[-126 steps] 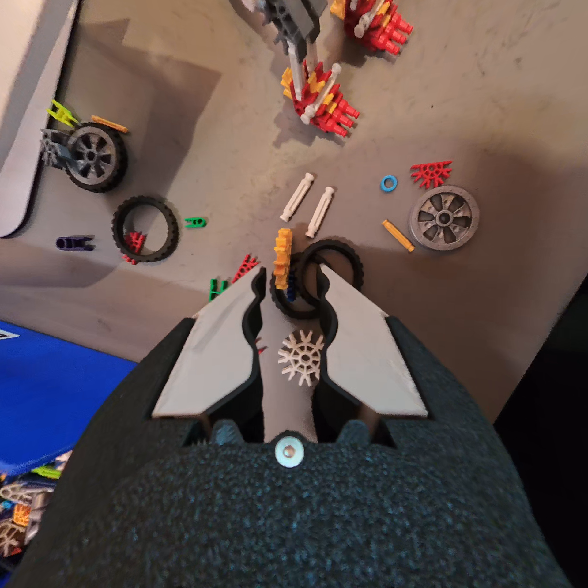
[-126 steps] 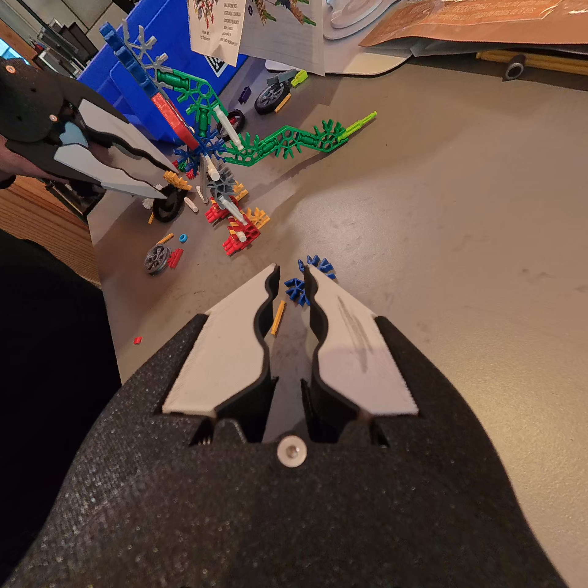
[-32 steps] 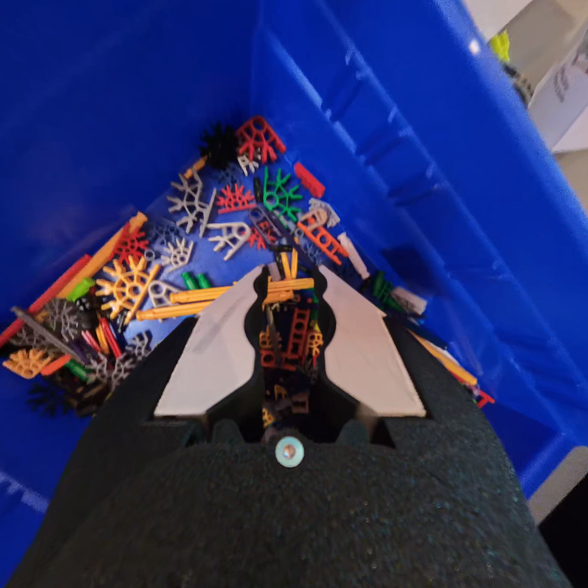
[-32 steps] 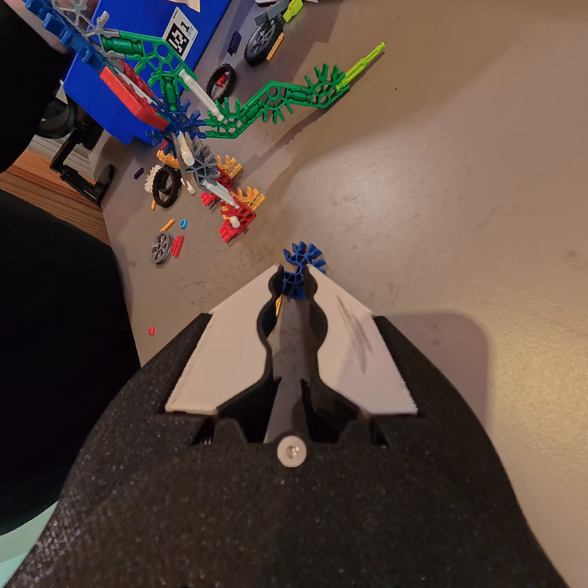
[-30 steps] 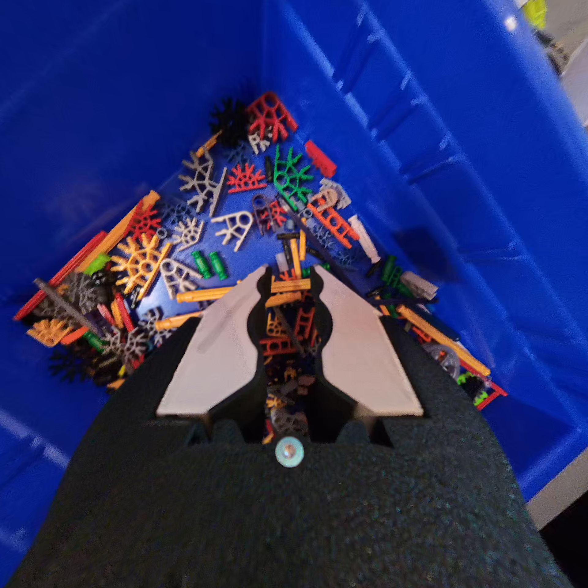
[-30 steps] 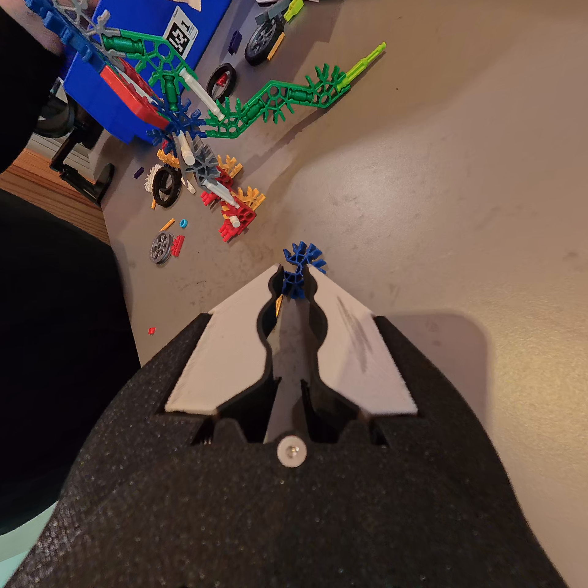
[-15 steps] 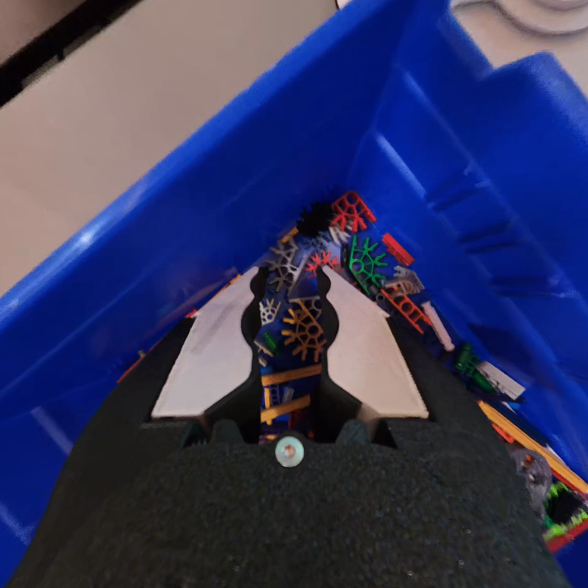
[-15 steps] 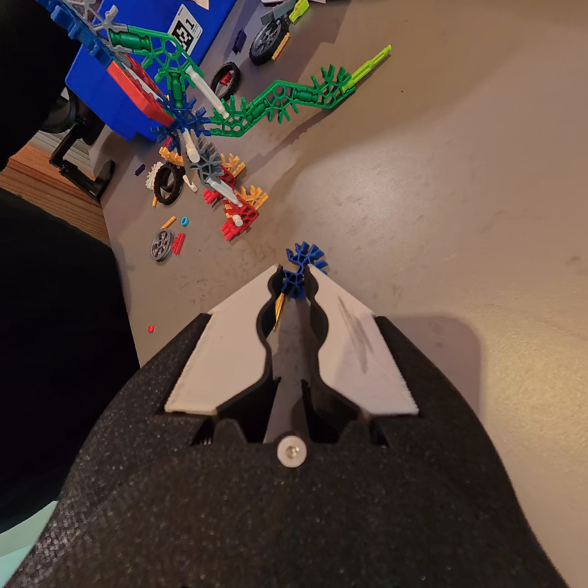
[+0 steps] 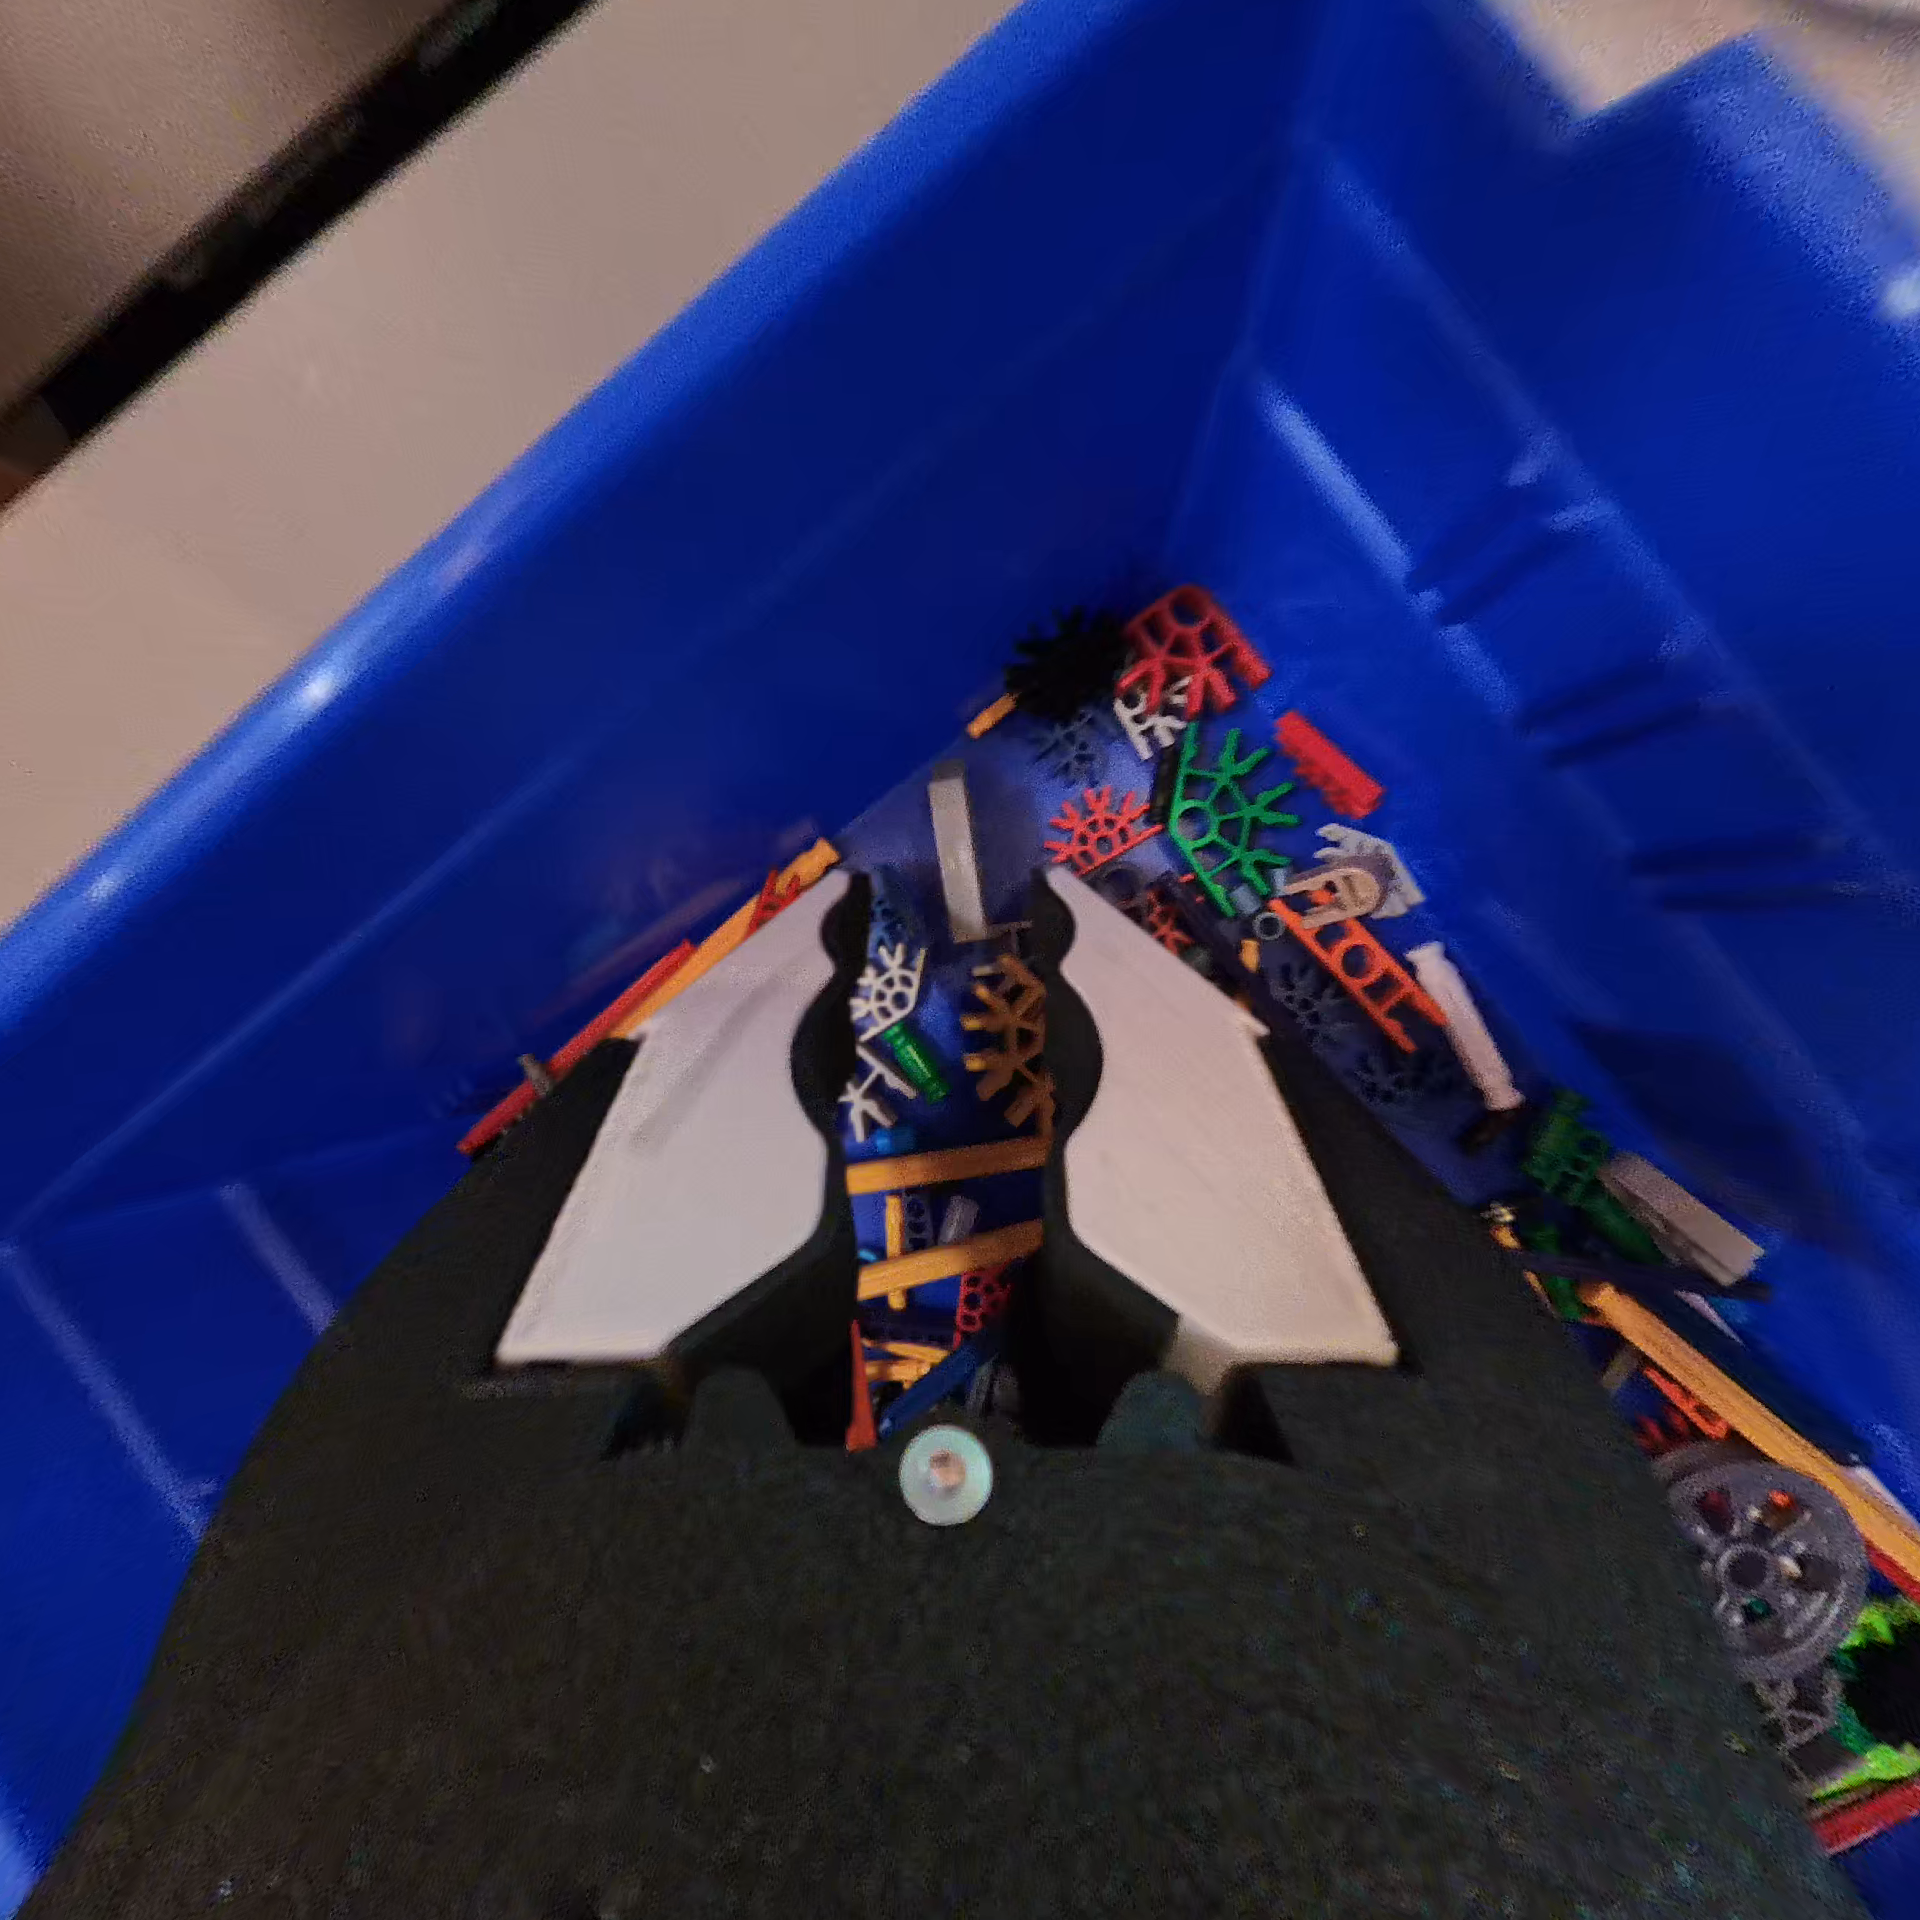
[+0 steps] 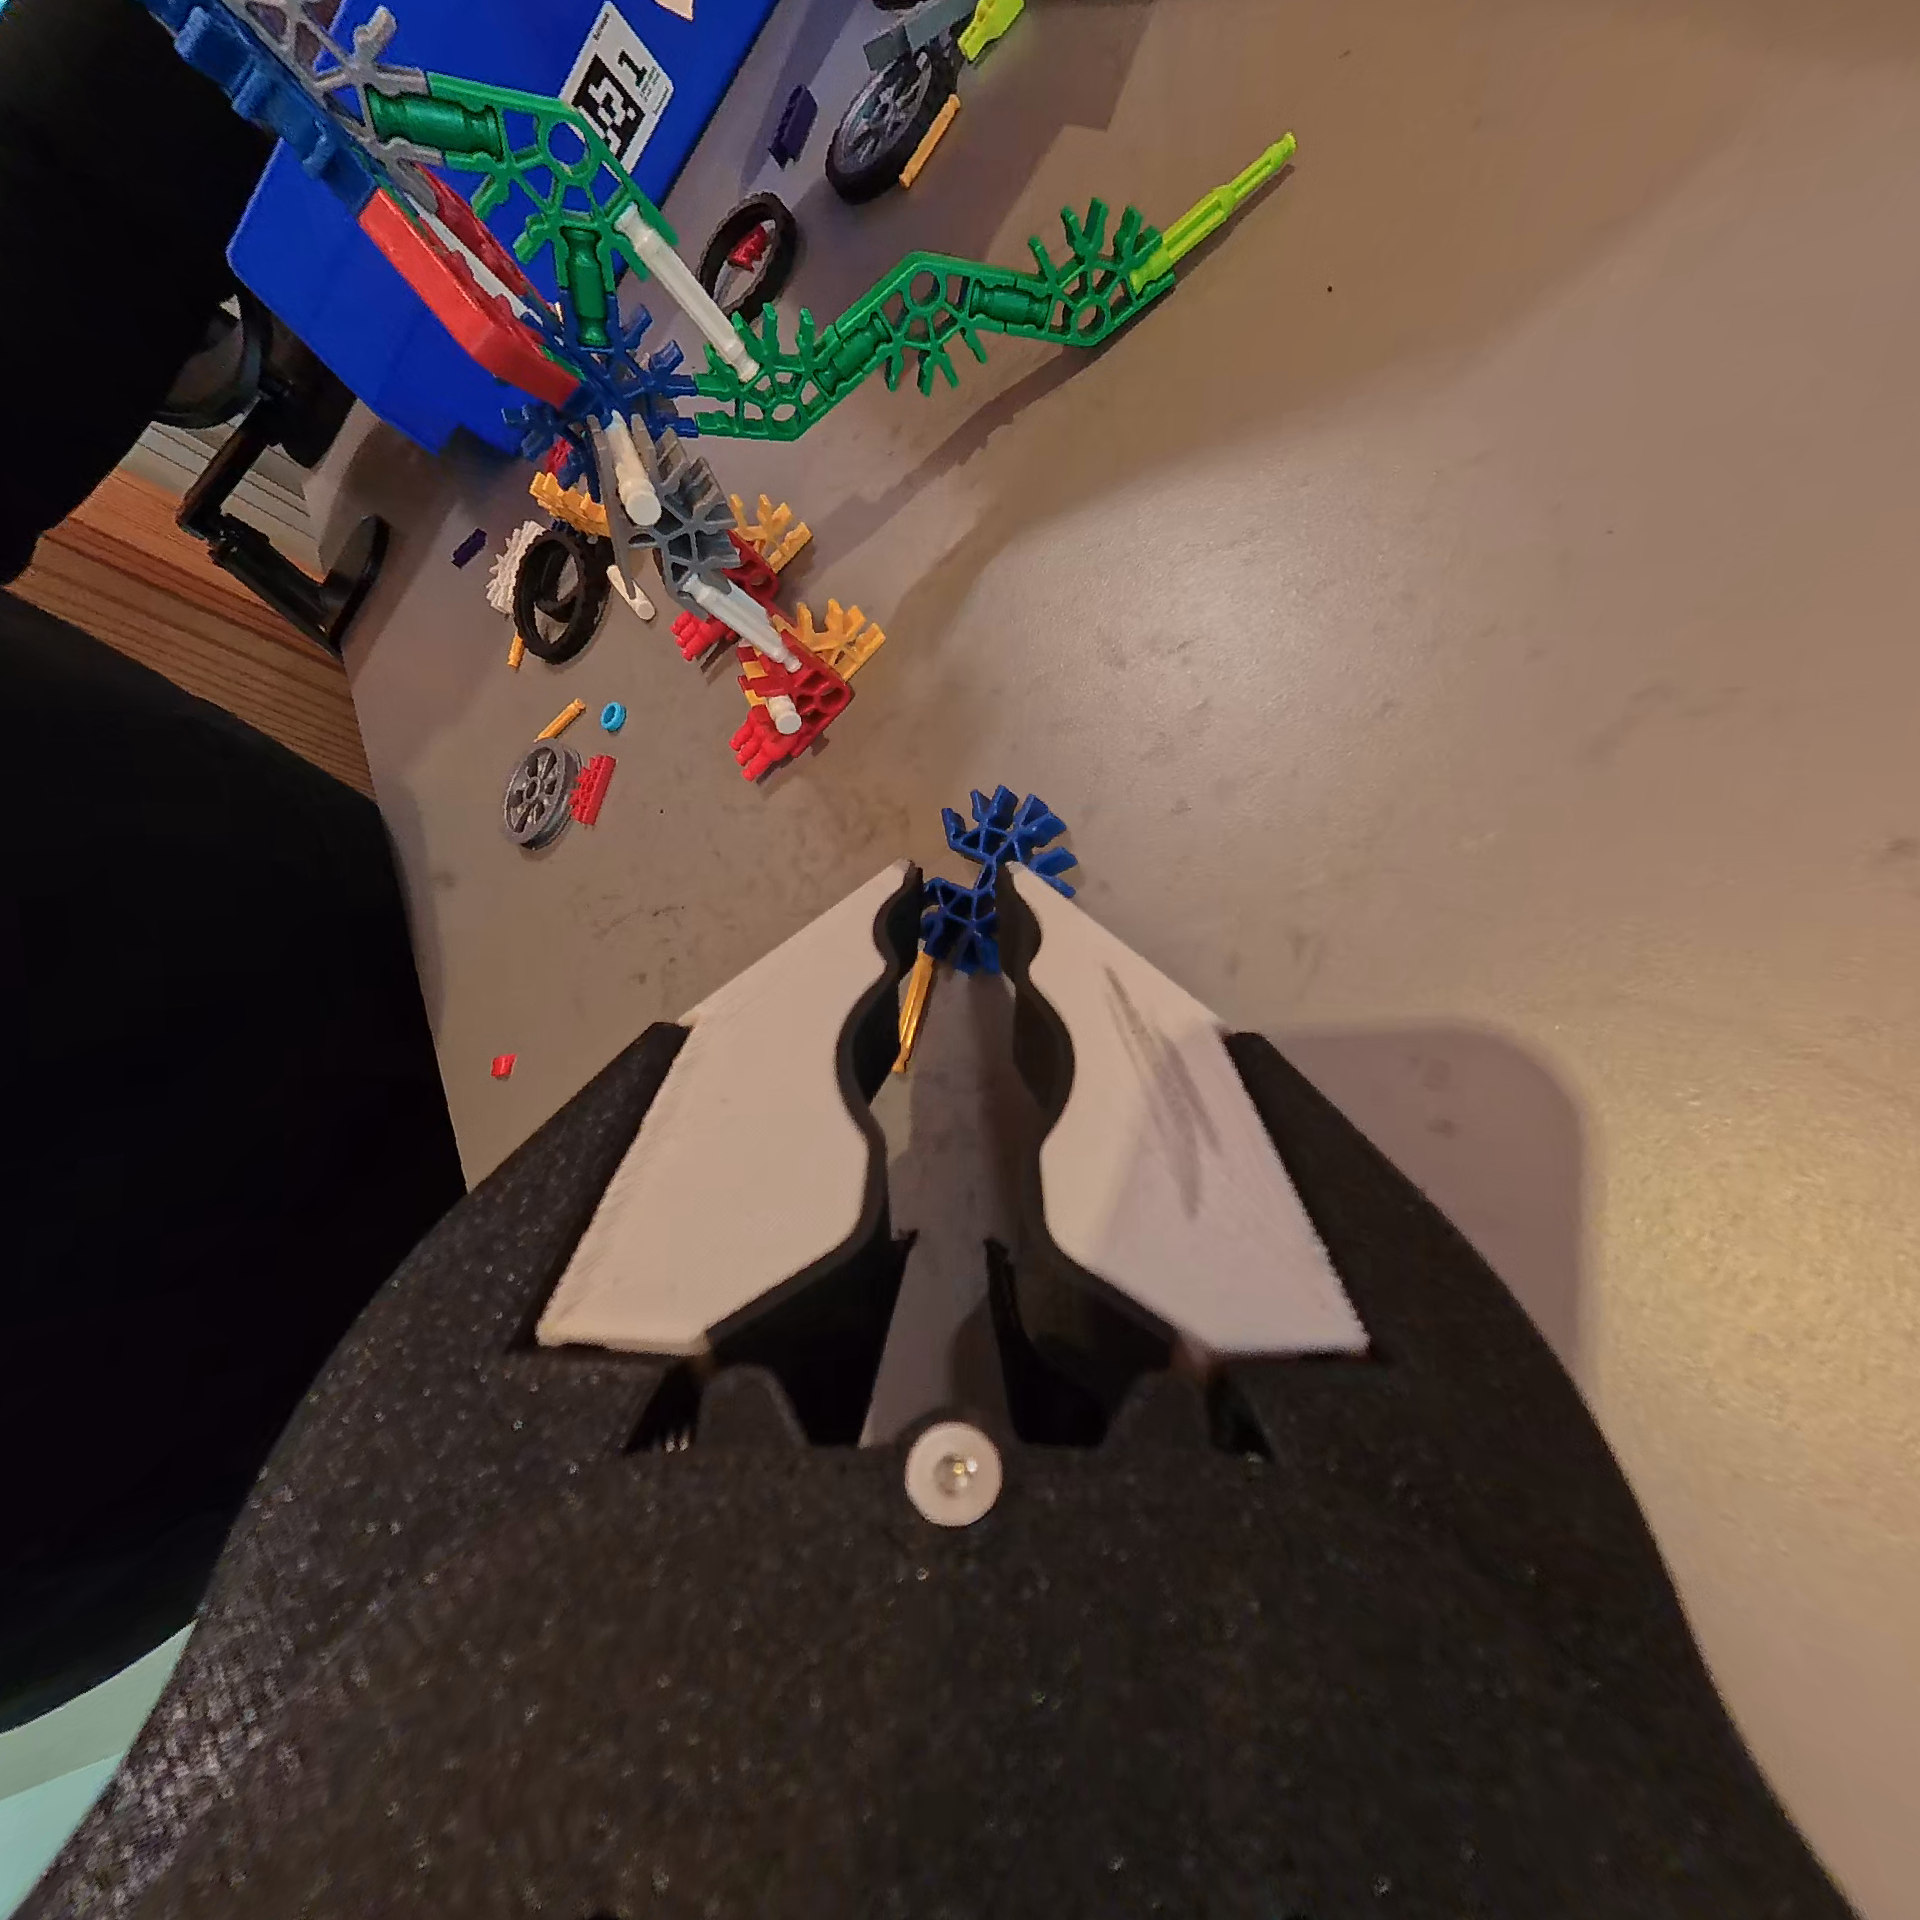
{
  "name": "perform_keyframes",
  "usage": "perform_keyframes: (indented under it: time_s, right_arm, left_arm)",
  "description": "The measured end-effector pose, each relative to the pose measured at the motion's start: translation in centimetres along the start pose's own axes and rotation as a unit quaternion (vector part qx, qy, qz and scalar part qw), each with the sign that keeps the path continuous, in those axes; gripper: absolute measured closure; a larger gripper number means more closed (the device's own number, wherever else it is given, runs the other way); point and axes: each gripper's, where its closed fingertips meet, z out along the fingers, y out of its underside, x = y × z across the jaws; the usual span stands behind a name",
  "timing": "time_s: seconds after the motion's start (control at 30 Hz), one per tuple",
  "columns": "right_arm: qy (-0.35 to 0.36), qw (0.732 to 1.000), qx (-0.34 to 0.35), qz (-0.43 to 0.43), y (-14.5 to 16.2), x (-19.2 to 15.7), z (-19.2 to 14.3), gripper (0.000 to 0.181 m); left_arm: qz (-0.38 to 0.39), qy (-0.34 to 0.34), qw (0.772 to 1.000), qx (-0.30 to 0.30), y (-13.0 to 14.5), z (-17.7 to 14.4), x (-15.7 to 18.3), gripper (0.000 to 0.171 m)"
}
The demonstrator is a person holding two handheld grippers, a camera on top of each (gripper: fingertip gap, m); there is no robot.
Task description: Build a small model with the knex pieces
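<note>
Above the blue bin (image 9: pixel 644 582), your left gripper (image 9: pixel 948 894) hung with jaws apart and held nothing; loose toy parts (image 9: pixel 1226 821) lay below it. On the table (image 10: pixel 1455 623), your right gripper (image 10: pixel 961 878) was closed on a blue connector (image 10: pixel 966 914).

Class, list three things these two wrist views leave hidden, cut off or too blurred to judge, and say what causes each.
1. Left wrist view: the pieces under the left claw in the blue bin are hidden by its black body.
2. Left wrist view: the grey wheel and the parts beside it are blurred and cut off at the right edge.
3. Right wrist view: the blue connector sits between the right claw tips, which cover its sides; the orange rod is partly hidden too.
</note>
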Motion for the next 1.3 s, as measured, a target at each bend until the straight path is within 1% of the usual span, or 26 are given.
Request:
perform_keyframes:
  time_s: [0.03,0.13,0.2,0.33,0.37,0.43,0.5,0.63,0.73,0.77,0.83,0.9,0.93,1.07,1.1,1.3]
  right_arm:
    - [0.000,1.000,0.000,0.000,0.0,0.0,0.0,0.167]
    - [-0.001,1.000,-0.002,0.002,0.0,0.0,0.0,0.167]
    - [-0.003,1.000,-0.002,0.002,0.0,0.0,0.0,0.167]
    - [-0.002,1.000,-0.002,0.001,0.0,0.0,0.0,0.168]
    - [-0.001,1.000,-0.002,0.000,0.0,0.0,0.0,0.168]
    - [0.001,1.000,-0.001,-0.001,0.0,0.0,0.0,0.168]
    - [0.002,1.000,-0.001,-0.002,0.0,0.0,0.0,0.168]
    - [0.003,1.000,0.002,-0.004,0.0,0.0,0.0,0.167]
    - [0.003,1.000,0.002,-0.005,0.0,0.0,0.0,0.167]
    - [0.003,1.000,0.002,-0.005,0.0,0.0,0.0,0.167]
    - [0.003,1.000,0.002,-0.005,0.0,0.0,0.0,0.167]
    - [0.002,1.000,0.002,-0.005,0.0,0.0,0.0,0.167]
    - [0.002,1.000,0.001,-0.005,0.0,0.0,0.0,0.167]
    - [0.001,1.000,0.001,-0.004,0.0,-0.1,0.0,0.167]
    - [0.001,1.000,0.001,-0.005,0.0,-0.1,0.0,0.167]
    - [0.002,1.000,0.004,-0.008,-0.1,-0.1,0.0,0.167]
  left_arm:
    - [0.015,0.004,1.000,0.016,-0.5,-0.5,0.5,0.139]
    - [0.046,0.050,0.997,0.048,-1.8,-1.4,3.2,0.138]
    - [0.052,0.077,0.995,0.036,-1.5,-1.0,4.5,0.138]
    - [0.038,0.110,0.993,0.011,-0.7,0.5,5.3,0.138]
    - [0.028,0.116,0.993,0.024,-1.1,0.6,5.3,0.143]
    - [0.008,0.120,0.992,0.027,-1.2,0.7,4.9,0.153]
    - [0.006,0.132,0.991,0.030,-1.2,0.6,5.2,0.159]
    - [0.025,0.115,0.993,0.031,-0.8,0.4,5.1,0.168]
    - [0.033,0.094,0.995,0.010,0.0,0.0,4.4,0.168]
    - [0.037,0.081,0.996,0.005,0.2,-0.2,4.0,0.171]
    - [0.028,0.079,0.996,0.018,-0.2,-0.8,3.7,0.169]
    - [0.017,0.091,0.995,0.027,-0.5,-1.2,4.0,0.157]
    - [0.021,0.092,0.995,0.023,-0.4,-1.1,4.2,0.153]
    - [0.039,0.101,0.994,-0.005,0.7,0.0,5.1,0.146]
    - [0.034,0.108,0.994,-0.003,0.7,0.0,5.4,0.148]
    - [0.023,0.104,0.994,0.010,0.6,0.0,5.2,0.150]
